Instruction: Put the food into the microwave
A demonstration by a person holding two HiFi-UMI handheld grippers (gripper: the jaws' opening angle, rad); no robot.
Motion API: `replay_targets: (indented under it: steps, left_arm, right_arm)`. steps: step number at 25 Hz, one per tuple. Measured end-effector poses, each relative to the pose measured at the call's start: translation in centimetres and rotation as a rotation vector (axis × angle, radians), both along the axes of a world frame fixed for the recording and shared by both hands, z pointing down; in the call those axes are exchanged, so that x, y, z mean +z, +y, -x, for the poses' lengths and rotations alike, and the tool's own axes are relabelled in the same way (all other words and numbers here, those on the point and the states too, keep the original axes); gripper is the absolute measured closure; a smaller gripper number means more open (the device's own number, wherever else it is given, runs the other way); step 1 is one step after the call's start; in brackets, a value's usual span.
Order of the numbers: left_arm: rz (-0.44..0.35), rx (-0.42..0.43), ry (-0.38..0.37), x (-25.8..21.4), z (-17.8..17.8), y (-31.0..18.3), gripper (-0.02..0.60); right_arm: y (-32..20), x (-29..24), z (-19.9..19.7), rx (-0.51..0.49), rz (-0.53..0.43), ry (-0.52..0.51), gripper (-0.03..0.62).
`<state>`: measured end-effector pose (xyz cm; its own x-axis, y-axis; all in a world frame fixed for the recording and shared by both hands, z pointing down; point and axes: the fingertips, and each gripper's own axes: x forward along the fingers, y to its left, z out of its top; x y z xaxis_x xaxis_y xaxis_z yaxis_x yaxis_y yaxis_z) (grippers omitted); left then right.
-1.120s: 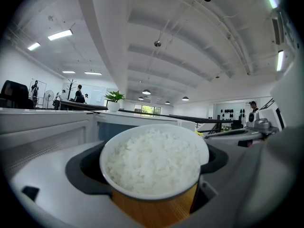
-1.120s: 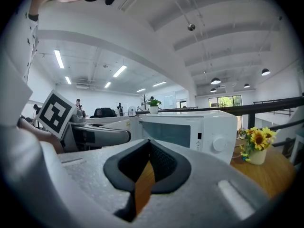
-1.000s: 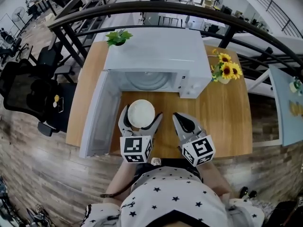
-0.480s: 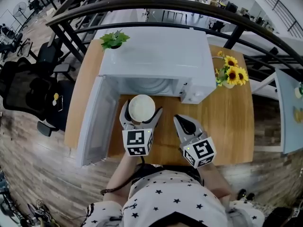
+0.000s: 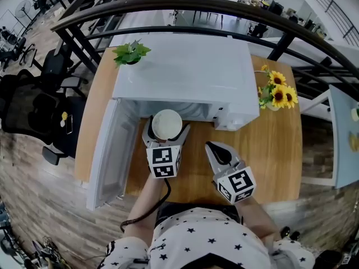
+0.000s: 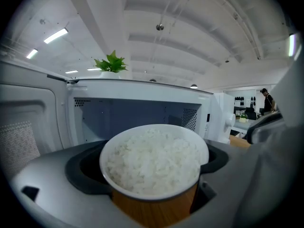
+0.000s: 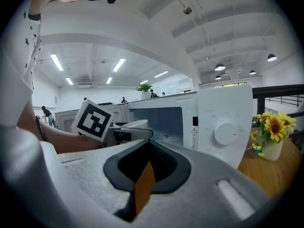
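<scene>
A wooden table (image 5: 269, 150) is seen from above, with a person standing at its near edge. A white microwave (image 5: 185, 72) fills most of the back half of the table. Its door (image 5: 106, 150) is hinged on the microwave's left side. The door is swung wide open and reaches out from the microwave's front left corner toward the person. The cavity behind it is open and pale inside. A control panel with a round dial (image 7: 225, 133) sits at the right end of the microwave's front.

The left gripper (image 5: 166, 132) is held straight in front of the microwave's open cavity and points into it. Its jaws are clamped on a white bowl (image 6: 154, 163), one jaw on each side below the rim. The bowl is upright and heaped with white rice (image 6: 152, 158). It sits right at the microwave's open front. From above, its far rim meets the microwave's front edge.

The right gripper (image 5: 216, 148) is in front of the microwave's control panel, nearer the person than the bowl is. Its jaws are drawn together, with only a thin slit left between them, and they hold nothing.

Yellow sunflowers (image 5: 277, 94) in a pale vase stand just beside the microwave's right side. A small green plant (image 5: 130, 53) stands at the microwave's back left corner.
</scene>
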<state>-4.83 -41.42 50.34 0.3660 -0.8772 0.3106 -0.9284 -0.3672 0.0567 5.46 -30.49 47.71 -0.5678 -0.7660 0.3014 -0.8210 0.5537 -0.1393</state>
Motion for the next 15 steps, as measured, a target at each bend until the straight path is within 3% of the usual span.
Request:
replay_targets:
  steps: [15]
  left_arm:
    - [0.047,-0.023,-0.055,4.0,-0.3,-5.5,0.052]
  right_arm:
    - [-1.5,1.9,-0.3,-0.001,0.051,0.004,0.588]
